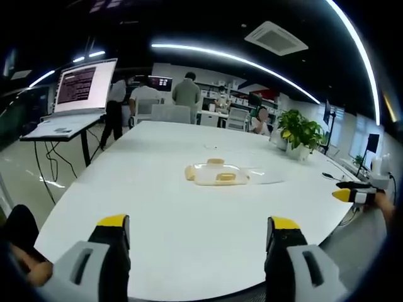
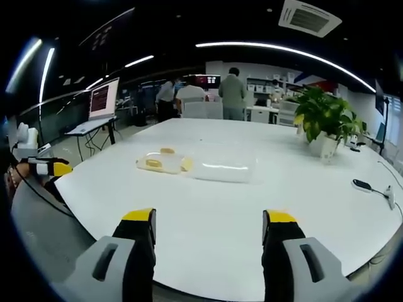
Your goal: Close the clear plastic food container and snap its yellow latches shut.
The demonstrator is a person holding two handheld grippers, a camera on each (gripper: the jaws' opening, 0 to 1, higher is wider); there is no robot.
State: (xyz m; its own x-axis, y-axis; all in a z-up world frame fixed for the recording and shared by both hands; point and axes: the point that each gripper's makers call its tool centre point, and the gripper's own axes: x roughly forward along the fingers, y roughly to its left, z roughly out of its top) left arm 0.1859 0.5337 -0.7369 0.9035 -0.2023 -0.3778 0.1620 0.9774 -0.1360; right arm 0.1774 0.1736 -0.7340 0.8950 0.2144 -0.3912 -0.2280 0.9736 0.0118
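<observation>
Both grippers – left gripper (image 1: 198,229), right gripper (image 2: 209,226) – gape wide, well short of the container (image 2: 192,165); its light clear lid may skid when pushed.

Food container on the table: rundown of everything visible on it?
The clear plastic food container lies on the white table, well ahead of both open grippers, touched by neither. It looks open: a shallow clear part with yellow latches at one end, and a clear, glossy part spread flat beside it. Contents cannot be made out. In the left gripper view it sits mid-table.
</observation>
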